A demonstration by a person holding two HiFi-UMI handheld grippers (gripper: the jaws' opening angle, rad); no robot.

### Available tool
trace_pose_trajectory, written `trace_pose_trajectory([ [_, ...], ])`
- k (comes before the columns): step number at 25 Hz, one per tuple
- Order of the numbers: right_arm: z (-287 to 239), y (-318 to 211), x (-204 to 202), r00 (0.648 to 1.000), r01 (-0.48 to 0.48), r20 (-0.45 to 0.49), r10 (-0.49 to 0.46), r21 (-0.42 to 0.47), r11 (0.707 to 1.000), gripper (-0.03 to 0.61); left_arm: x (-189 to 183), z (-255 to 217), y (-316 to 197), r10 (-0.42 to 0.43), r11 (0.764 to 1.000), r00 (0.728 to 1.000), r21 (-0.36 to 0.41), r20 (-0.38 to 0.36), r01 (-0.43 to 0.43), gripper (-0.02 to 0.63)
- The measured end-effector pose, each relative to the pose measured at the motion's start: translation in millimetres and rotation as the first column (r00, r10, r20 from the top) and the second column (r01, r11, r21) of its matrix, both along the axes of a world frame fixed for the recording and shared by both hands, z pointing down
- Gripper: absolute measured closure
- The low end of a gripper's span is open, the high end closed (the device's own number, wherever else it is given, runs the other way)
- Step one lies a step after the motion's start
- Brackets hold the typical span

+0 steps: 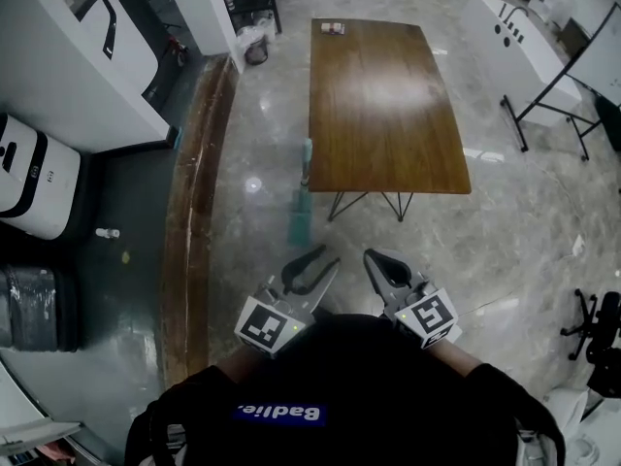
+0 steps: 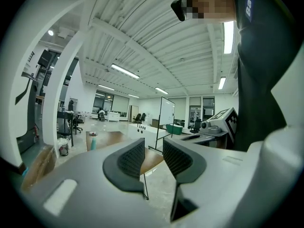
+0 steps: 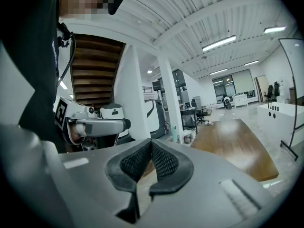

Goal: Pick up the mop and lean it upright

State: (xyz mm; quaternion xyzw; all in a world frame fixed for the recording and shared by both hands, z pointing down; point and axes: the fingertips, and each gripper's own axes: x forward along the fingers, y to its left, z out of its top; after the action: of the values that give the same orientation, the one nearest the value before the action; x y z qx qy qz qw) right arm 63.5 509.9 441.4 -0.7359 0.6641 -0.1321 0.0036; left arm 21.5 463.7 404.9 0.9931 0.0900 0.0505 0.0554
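Note:
The mop (image 1: 300, 197) has a teal handle and a teal head. It stands against the left edge of the wooden table (image 1: 383, 105), with its head on the glossy floor. In the left gripper view the mop's handle (image 2: 93, 143) shows far off by the table, and in the right gripper view the mop (image 3: 174, 133) is a small teal shape. My left gripper (image 1: 312, 260) is held low in front of me, short of the mop, open and with nothing between its pads (image 2: 132, 159). My right gripper (image 1: 380, 260) hangs beside it, shut and empty, and its pads (image 3: 161, 163) meet.
A small object (image 1: 333, 29) lies at the table's far end. White machines (image 1: 29, 178) and a dark bin stand at the left beyond a wooden floor strip (image 1: 194, 212). A whiteboard on a stand (image 1: 543, 66) is at the right, and an office chair base (image 1: 597, 328) at the near right.

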Motion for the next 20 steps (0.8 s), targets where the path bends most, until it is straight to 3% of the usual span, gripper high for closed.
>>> trace_pose_trajectory([
  [10,-9,-64,3,0.997,-0.076,-0.037,0.074,-0.06,0.995,0.572,10,5,-81,0.05,0.998,0.999,-0.043,0.0,-0.05,0.429],
  [20,-5,-68,20,0.996,-0.074,-0.046,0.071,-0.091,0.993,0.572,35,23,-106,0.012,1.0,1.0,-0.016,0.019,-0.012,0.406],
])
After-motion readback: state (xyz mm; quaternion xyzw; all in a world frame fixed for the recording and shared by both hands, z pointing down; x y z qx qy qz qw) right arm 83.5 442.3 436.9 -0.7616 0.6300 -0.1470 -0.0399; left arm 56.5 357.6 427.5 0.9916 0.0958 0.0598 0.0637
